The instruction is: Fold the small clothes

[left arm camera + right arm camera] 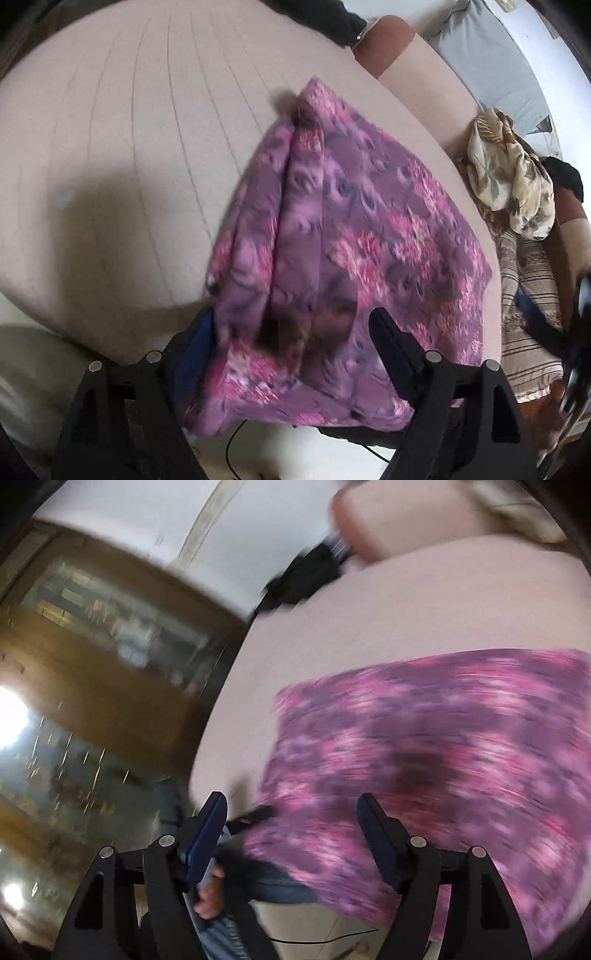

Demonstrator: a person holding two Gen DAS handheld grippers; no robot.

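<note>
On the beige cushion the purple floral garment lay folded, long axis running from six toward twelve o'clock. Left gripper and right gripper both stood spread apart, holding nothing.

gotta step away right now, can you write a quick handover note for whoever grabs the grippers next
Left gripper: open, holding nothing, its fingers either side of the near part of the purple floral cloth.
Right gripper: open, empty, over the same cloth's near edge; that view is blurred by motion.
The cloth lies on the pink cushion, partly bunched, with lengthwise creases along its left side and its near edge hanging over the front.
A cream floral garment sits crumpled beyond the cushion's right edge, apparently unfolded.
Done: the purple cloth looks partly folded at most.
Left: flatten and finish folding it, then probably fold the cream one.
</note>
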